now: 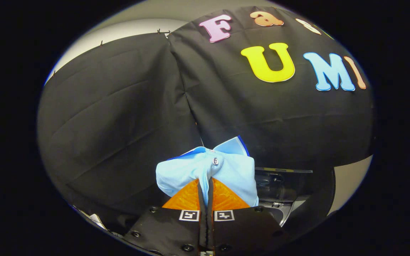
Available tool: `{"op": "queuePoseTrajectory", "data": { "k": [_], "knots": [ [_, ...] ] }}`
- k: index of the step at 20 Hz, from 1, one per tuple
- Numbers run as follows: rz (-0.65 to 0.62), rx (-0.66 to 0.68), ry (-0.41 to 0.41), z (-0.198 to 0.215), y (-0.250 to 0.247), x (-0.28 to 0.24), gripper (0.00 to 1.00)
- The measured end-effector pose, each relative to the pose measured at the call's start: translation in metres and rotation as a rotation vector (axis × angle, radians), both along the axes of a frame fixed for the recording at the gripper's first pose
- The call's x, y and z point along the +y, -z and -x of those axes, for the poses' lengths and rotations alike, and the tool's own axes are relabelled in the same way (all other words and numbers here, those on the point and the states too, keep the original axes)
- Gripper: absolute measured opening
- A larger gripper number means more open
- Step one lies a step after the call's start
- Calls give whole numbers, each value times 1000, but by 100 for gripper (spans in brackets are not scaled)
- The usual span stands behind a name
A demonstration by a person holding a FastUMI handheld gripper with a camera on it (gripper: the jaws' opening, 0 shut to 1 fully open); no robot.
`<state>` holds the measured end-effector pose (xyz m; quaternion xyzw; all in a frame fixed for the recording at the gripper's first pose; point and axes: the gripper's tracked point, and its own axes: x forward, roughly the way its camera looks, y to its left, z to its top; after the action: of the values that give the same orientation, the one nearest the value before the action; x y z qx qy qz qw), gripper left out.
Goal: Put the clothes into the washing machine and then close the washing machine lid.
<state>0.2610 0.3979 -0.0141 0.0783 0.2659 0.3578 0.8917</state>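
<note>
Between the jaws: light-blue garment [226, 174], collar/placket area w/ one button visible, bunched and lifted clear against the booth wall [119, 124]. Gripper [205, 192] pressed nearly together, pinching a thin fold of cloth from both sides; remainder of fabric draped over and ahead of the fingers [187, 197]. Washing machine [279, 192] below and to the right of the garment, dark glossy opening partly seen; lid position unclear.

Status, as judged: carry phase, garment not yet in drum, lid closing still to do.

Risks:
- Grip on a narrow fold only; quick swing or snag could pull cloth out, dropping it short of the opening.
- Hanging part hidden under the jaws; trailing hem or sleeve may catch the machine rim or lie over it, fouling lid closure later.
- Release too early or off-centre = garment half in, half out.
- Drum interior mostly hidden by cloth; aim req. care.
</note>
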Motion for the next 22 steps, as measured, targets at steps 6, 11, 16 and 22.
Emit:
{"op": "queuePoseTrajectory", "data": {
  "k": [6, 11, 16, 22],
  "knots": [
    [94, 46, 65, -13, 70, 7, 1],
    [196, 87, 93, -14, 137, 6, 1],
    [287, 142, 160, -15, 200, -3, 1],
    [349, 192, 206, -18, 252, -6, 1]
  ]
}}
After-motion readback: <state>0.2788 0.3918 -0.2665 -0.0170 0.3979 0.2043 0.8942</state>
